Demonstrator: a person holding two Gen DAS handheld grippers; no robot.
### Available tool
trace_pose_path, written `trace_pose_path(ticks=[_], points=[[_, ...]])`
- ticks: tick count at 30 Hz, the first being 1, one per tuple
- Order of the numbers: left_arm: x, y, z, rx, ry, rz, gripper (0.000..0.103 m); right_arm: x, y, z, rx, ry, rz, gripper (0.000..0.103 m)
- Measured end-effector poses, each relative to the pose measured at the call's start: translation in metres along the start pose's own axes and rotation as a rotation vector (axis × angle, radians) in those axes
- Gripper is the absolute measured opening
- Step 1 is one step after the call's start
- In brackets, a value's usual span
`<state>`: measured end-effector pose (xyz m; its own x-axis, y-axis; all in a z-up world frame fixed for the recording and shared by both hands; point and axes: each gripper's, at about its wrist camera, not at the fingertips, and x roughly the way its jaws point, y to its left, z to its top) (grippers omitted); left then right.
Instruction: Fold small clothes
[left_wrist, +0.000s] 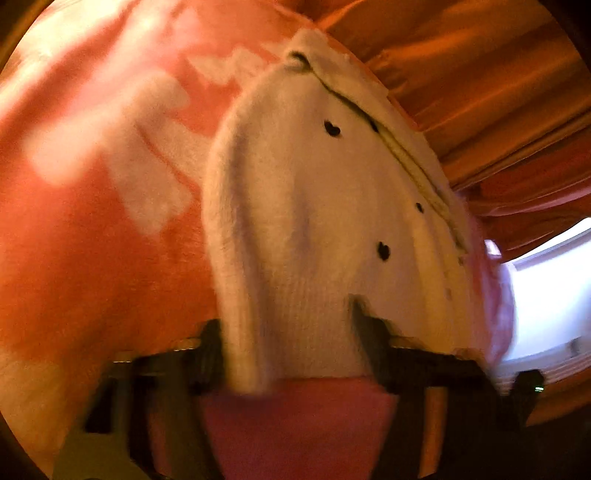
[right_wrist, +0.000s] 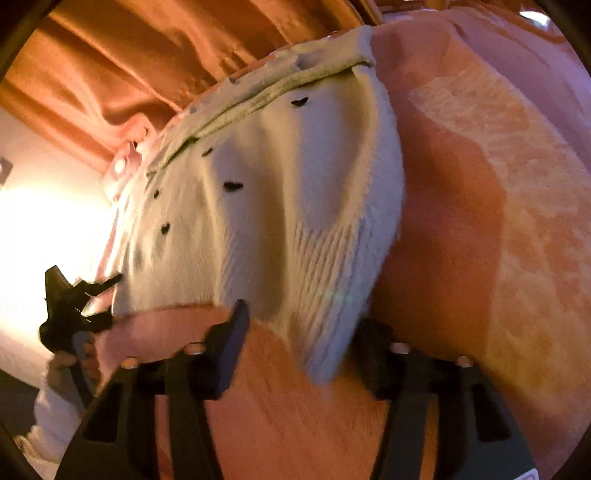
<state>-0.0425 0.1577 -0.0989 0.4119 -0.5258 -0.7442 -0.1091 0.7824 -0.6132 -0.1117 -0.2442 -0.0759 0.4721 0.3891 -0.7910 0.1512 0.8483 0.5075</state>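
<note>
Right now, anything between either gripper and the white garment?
Nothing visible. The white garment lies directly between the left gripper fingers, and its ribbed corner lies between the right gripper fingers. Whether either jaw is clamped is unclear.

The left gripper (left_wrist: 291, 325) has its 2 fingers spread wide, white knit fabric lying between them. The right gripper (right_wrist: 303, 325) likewise stands with its 2 fingers apart around fabric. In the right wrist view, the left gripper (right_wrist: 79, 295) appears far left, hand-held.
</note>
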Motion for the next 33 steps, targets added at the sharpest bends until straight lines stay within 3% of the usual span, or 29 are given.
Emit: trace_pose_path(ticks=[1, 3, 8, 14, 16, 20, 21, 22, 23, 25, 29, 33], points=[[0.002, 0.006, 0.001, -0.042, 0.024, -0.025, 0.006, 0.003, -0.001, 0.003, 0.013, 0.002, 0.021, 0.012], [-0.004, 0.013, -0.002, -0.085, 0.015, -0.074, 0.007, 0.0, -0.005, 0.007, 0.043, -0.021, 0.053, 0.012], [-0.058, -0.011, -0.022, 0.029, -0.046, -0.126, 0.006, -0.028, -0.002, 0.012, 0.008, -0.12, 0.039, 0.01], [-0.096, -0.035, -0.049, 0.062, -0.033, -0.187, 0.0, -0.052, -0.021, 0.014, 0.051, -0.143, 0.017, 0.01], [-0.105, -0.039, -0.056, 0.086, -0.031, -0.175, 0.0, -0.056, -0.021, 0.008, 0.047, -0.126, 0.016, 0.009], [-0.094, -0.035, -0.045, 0.116, -0.047, -0.068, 0.001, -0.052, -0.02, 0.012, 0.018, -0.116, -0.003, 0.009], [-0.088, -0.032, -0.04, 0.102, -0.039, -0.055, 0.004, -0.049, -0.02, 0.014, 0.019, -0.117, -0.006, 0.009], [-0.081, -0.028, -0.034, 0.09, -0.03, -0.051, 0.022, -0.048, -0.02, 0.015, 0.022, -0.117, -0.005, 0.009], [-0.072, -0.025, -0.029, 0.079, -0.02, -0.031, 0.055, -0.045, -0.02, 0.018, 0.026, -0.116, 0.004, 0.009], [-0.056, -0.015, -0.019, 0.029, -0.014, 0.073, 0.07, -0.045, -0.02, 0.018, 0.019, -0.118, 0.01, 0.009], [-0.029, -0.004, -0.005, -0.003, 0.018, 0.126, 0.071, -0.045, -0.02, 0.02, 0.02, -0.123, 0.02, 0.009], [-0.006, -0.001, 0.005, -0.002, 0.032, 0.035, 0.067, -0.047, -0.023, 0.022, 0.035, -0.135, 0.037, 0.009]])
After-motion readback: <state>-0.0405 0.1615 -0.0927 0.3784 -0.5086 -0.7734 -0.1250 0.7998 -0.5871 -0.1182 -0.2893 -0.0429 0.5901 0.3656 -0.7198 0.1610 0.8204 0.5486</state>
